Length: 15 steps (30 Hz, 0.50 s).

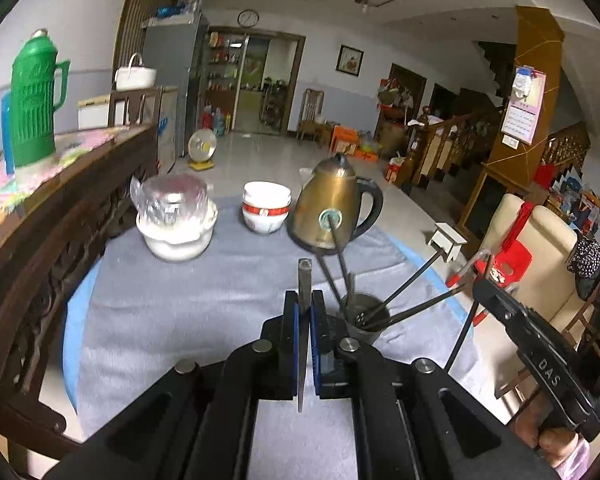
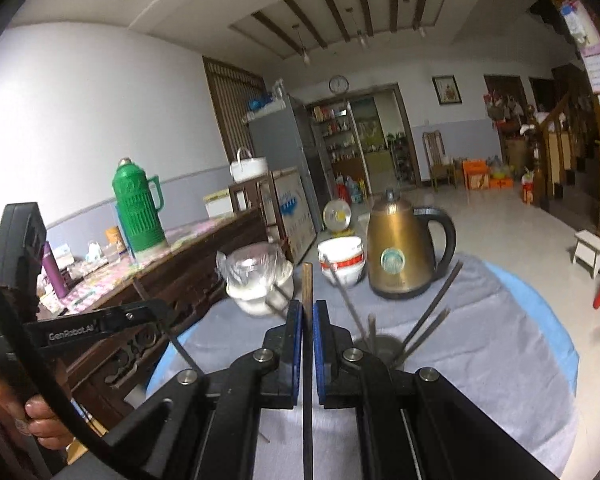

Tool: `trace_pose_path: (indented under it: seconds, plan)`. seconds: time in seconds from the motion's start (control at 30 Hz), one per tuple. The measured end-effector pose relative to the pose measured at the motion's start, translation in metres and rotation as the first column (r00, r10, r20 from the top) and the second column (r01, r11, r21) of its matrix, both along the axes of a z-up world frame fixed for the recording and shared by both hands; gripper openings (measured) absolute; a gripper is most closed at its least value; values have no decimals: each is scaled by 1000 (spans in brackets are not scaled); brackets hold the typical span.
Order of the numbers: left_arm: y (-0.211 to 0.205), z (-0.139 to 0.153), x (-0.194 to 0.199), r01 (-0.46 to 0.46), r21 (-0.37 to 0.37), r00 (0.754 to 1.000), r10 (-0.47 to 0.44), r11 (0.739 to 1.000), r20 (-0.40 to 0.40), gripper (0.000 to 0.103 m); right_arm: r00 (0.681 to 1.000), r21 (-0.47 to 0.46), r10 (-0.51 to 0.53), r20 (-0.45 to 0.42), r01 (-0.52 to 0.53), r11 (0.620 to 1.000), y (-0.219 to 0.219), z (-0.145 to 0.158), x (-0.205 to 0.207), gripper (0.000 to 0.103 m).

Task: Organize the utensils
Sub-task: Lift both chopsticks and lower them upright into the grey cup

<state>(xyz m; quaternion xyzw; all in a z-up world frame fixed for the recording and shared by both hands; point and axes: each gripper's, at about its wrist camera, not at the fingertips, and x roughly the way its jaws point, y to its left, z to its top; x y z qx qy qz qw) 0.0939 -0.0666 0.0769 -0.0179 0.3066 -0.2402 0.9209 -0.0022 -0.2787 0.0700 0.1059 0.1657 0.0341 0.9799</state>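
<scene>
A dark metal holder cup (image 1: 365,316) stands on the grey cloth and holds several dark chopsticks (image 1: 414,280) that fan out to the right. My left gripper (image 1: 304,300) is shut on one dark chopstick (image 1: 304,280), held upright just left of the cup. My right gripper (image 2: 307,312) is shut on a brown chopstick (image 2: 307,280), upright, just left of the same cup (image 2: 384,346). The right gripper also shows at the right edge of the left wrist view (image 1: 480,284), and the left one at the left of the right wrist view (image 2: 168,312).
On the grey cloth (image 1: 172,312) stand a brass kettle (image 1: 332,204), stacked white bowls (image 1: 266,208) and a plastic-covered bowl (image 1: 176,220). A dark wooden sideboard (image 1: 60,216) with a green thermos (image 1: 34,100) runs along the left. A small white stool (image 1: 448,240) is on the floor.
</scene>
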Motion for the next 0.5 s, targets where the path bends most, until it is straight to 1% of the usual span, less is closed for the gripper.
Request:
trace_pose_path:
  seconds: [0.13, 0.2, 0.37, 0.5]
  plan:
    - [-7, 15, 0, 8, -13, 999, -8, 1000, 34, 5, 996, -29, -39, 84, 42, 999, -4, 17, 2, 6]
    - [-12, 23, 1, 10, -21, 999, -9, 1000, 51, 5, 992, -27, -54, 116, 57, 998, -7, 23, 5, 6]
    - [-25, 39, 2, 29, -60, 995, -24, 998, 95, 5, 975, 15, -120, 187, 119, 993, -21, 35, 18, 6]
    - [-35, 46, 6, 38, -86, 994, -28, 996, 110, 5, 950, 54, -196, 241, 188, 981, -32, 40, 28, 6]
